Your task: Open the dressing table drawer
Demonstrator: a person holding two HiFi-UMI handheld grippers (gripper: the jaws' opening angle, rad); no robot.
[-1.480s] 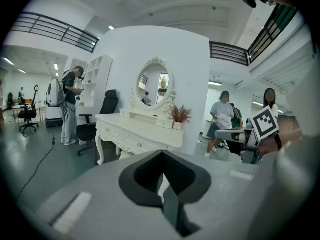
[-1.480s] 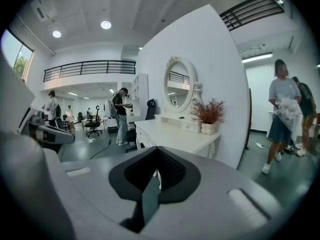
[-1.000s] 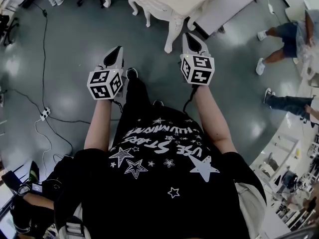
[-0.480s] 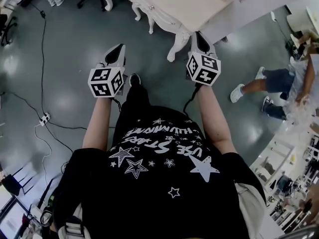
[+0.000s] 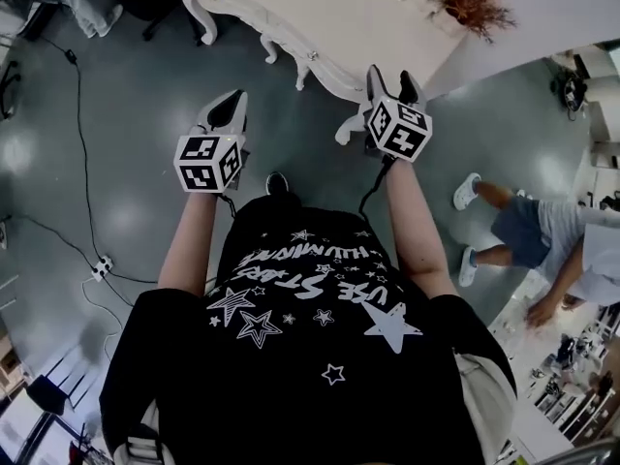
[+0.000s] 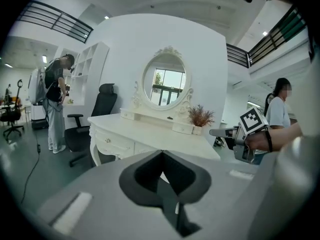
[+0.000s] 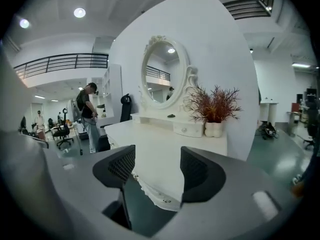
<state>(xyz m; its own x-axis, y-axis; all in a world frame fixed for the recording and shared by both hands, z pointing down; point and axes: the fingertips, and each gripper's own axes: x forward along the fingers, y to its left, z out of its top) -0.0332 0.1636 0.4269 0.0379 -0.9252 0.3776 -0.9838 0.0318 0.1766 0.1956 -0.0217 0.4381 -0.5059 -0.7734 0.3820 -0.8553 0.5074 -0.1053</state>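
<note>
The right claw [image 5: 390, 78], at one o'clock in the head view, is standing wide open. Its jaws have just been opening, and nothing is lying between them, only the desk's carved edge beyond, seemingly untouched. The left claw [image 5: 231, 105], at eleven o'clock, is closed on nothing, pads together, hanging over the floor [image 5: 126, 114]. The person is closing in: the desk [image 5: 378, 17] is filling more of twelve o'clock than a second ago, and the right claw is now overlapping its front edge. The drawer [image 6: 112, 143] is sitting shut in that front, small knob showing, so the reach for it is likely coming next. Farther back, a plant [image 5: 472, 3] is standing at one o'clock.
</note>
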